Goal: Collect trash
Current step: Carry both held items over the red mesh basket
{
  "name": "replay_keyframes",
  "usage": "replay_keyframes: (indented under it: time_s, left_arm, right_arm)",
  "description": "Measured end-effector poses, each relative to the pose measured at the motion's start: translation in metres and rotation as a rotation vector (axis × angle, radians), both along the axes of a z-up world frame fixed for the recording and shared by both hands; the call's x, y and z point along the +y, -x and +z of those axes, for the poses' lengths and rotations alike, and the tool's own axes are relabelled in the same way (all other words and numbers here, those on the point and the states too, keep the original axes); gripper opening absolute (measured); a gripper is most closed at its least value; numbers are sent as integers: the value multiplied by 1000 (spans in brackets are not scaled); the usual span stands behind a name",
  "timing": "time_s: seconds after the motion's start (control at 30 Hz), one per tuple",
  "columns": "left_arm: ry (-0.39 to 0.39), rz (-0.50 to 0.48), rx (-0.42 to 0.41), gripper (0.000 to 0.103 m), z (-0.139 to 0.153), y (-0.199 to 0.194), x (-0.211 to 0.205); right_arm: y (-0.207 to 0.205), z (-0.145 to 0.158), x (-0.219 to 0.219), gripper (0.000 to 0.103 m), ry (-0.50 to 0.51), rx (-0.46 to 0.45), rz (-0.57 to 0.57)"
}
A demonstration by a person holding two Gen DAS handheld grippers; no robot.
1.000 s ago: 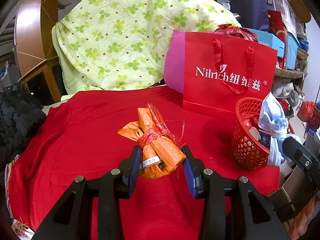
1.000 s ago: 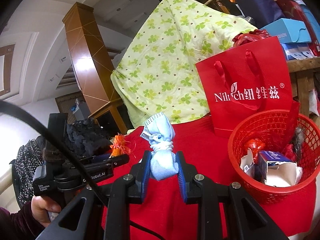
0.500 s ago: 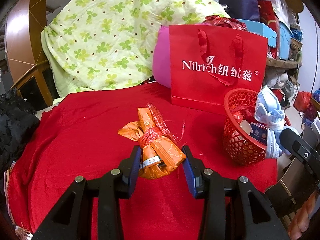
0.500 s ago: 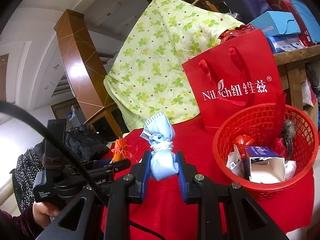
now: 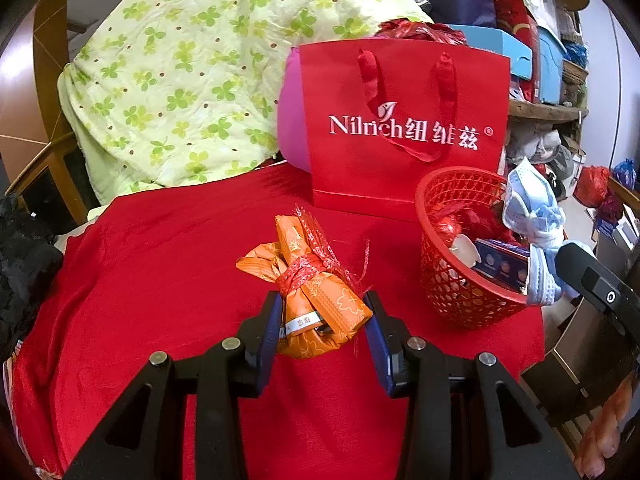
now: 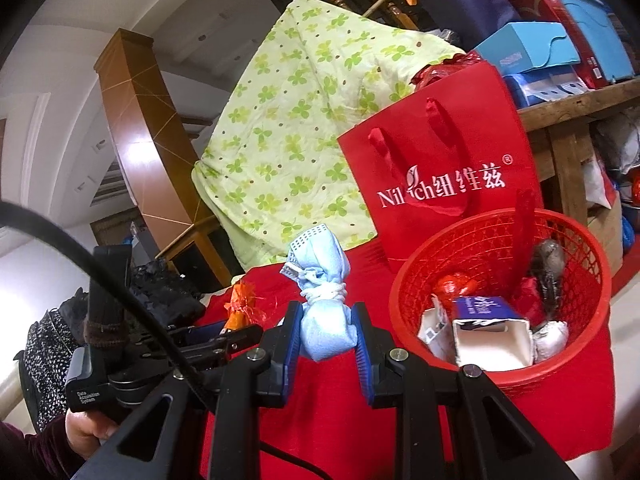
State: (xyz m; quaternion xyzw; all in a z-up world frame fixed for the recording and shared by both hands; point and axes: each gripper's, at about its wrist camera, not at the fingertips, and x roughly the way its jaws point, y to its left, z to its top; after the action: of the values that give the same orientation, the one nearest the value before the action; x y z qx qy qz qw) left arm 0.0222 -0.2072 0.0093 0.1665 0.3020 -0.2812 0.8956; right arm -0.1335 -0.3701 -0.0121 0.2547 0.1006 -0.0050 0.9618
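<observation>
left gripper [image 5: 322,330], black frame with blue pads: clamped on an orange plastic-wrapped bundle tied with red ribbon [image 5: 312,288], both pads pressed against its lower sides; bundle held above the red cloth table cover [image 5: 160,264], its knotted top pointing away from the camera.

right gripper [image 6: 326,338], same make: clamped on a light blue face mask rolled up and knotted with its own white ear loop [image 6: 322,312], pads tight on the lower half, the pleated end standing upright above the jaws.

round red plastic lattice basket [image 6: 500,236]: stands on the red cloth at the table's right end, just in front of the red paper gift bag with white lettering and ribbon handles [image 5: 404,132]. contents, seen from the right wrist: an opened white and blue carton [image 6: 490,334], crumpled red foil [image 6: 454,286], a grey crumpled wad [image 6: 550,260], other scraps too jumbled to tell.

relations: in the left wrist view the blue mask hangs at the basket's far right rim; the orange bundle is to the basket's left, apart from it.

backdrop: pale green clover-print quilt [image 5: 192,72] heaped behind the table; pink cushion [image 5: 292,132] behind the gift bag; shelves with blue boxes [image 6: 528,52] at right.

person: a hand [image 6: 86,428] in a dark sleeve grips the left gripper's handle.
</observation>
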Motion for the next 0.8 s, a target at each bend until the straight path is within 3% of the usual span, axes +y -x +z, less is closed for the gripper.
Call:
replay_keyframes:
  time_s: [0.8]
  left_arm:
    - [-33, -126, 25, 43, -11, 9, -64]
  right_arm:
    - [21, -12, -54, 27, -63, 34, -123]
